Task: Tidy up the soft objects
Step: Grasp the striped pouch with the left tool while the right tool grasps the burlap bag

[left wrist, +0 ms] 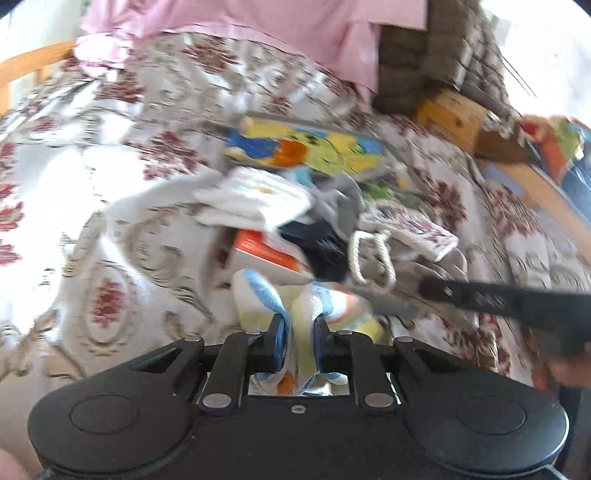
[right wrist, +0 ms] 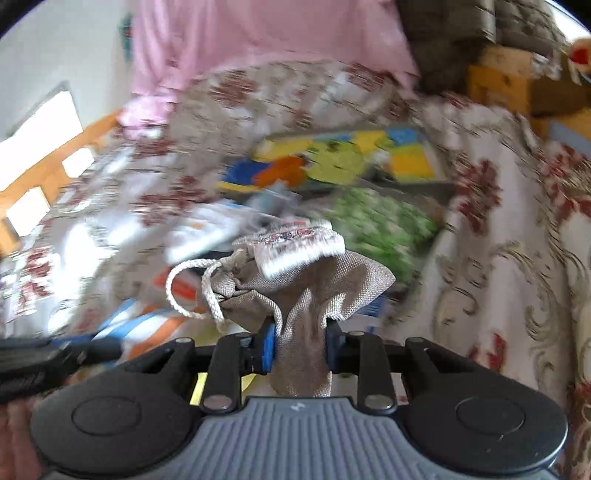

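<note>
My left gripper is shut on a striped towel with blue, orange and yellow bands, held over the flowered bedspread. My right gripper is shut on a grey drawstring pouch with a white cord and a patterned patch on top. The pouch also shows in the left wrist view, with the right gripper's arm reaching in from the right. A pile of soft things lies between them: folded white cloth, a dark item and a green fabric.
A colourful yellow-blue picture board lies beyond the pile. Pink cloth hangs at the back. A wooden box and a grey woven cushion stand at the right rear. A wooden bed rail runs at left.
</note>
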The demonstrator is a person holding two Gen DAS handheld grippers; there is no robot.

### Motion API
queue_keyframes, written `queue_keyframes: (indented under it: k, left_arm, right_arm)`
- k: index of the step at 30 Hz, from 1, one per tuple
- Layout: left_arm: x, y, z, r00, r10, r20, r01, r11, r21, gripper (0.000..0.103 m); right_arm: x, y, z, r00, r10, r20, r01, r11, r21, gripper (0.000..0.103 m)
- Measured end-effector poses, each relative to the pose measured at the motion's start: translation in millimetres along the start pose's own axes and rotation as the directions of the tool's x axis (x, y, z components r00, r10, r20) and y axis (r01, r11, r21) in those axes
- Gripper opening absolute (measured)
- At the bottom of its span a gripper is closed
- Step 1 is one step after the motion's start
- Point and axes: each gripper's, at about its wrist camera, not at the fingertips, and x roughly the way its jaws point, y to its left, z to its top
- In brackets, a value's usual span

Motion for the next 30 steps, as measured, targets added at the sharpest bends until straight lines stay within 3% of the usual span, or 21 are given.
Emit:
queue_keyframes:
  k: [5,10,21,30]
  left_arm:
    - [-14.9,10.6,2.7,0.993,0.106,0.043,-0.104,0.994,-0.044,0.017]
    - [-13.0,18.6,3.1,0.976,0.214,0.046,-0.212,0.976,-0.05,0.017]
    - [3.8,33.3,0.0,0.991,0.135,-0.009,-0.135,0.978,-0.156,0.029]
    - [18.7,38.9,-2.6,0.993,0.092,-0.068,-0.104,0.974,-0.2,0.036]
  right_arm:
    - [-9.9,29.1,-4.4,0.997,0.072,0.023,-0.068,0.987,-0.146,0.029]
    - [-3.3,40.2,-7.2,0.999,0.034,-0.01,-0.036,0.982,-0.187,0.03]
    - [25.4,29.6,-8.5,0.985,0.078,-0.154,-0.095,0.989,-0.11,0.043]
    - [50.1,32.9,-16.3,0.955,0.086,-0.285,-0.117,0.989,-0.094,0.061]
